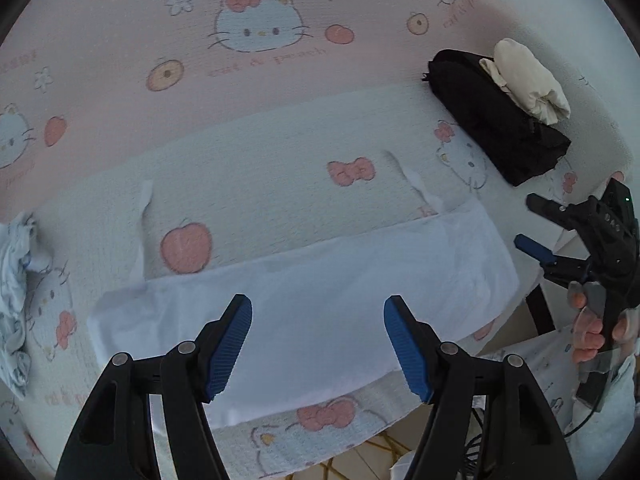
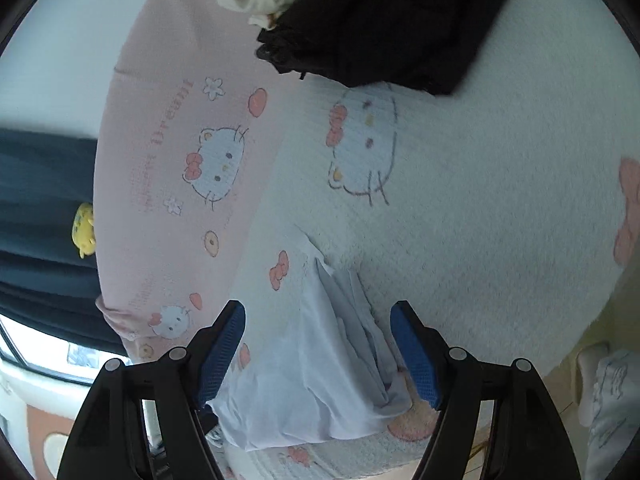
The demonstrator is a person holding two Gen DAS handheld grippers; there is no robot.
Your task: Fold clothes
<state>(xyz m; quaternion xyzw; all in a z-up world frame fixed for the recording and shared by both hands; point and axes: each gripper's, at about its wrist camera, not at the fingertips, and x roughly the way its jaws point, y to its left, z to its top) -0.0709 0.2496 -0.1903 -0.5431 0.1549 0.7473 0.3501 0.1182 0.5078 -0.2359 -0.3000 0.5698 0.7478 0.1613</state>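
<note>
A white garment point(image 1: 312, 292) lies folded into a long band across the near edge of the cartoon-cat bedspread point(image 1: 256, 184). My left gripper point(image 1: 318, 344) hovers above its middle, open, nothing between the blue pads. The right gripper point(image 1: 532, 224) shows at the right of the left wrist view, held by a hand point(image 1: 588, 332), its jaws apart. In the right wrist view the right gripper point(image 2: 318, 350) is open above the garment's end point(image 2: 320, 368), pads clear of the cloth.
A folded black garment point(image 1: 500, 120) with a cream one point(image 1: 528, 80) on top lies at the far right of the bed. A crumpled pale blue patterned cloth point(image 1: 16, 288) sits at the left edge. The bed's near edge drops to floor point(image 1: 360, 460).
</note>
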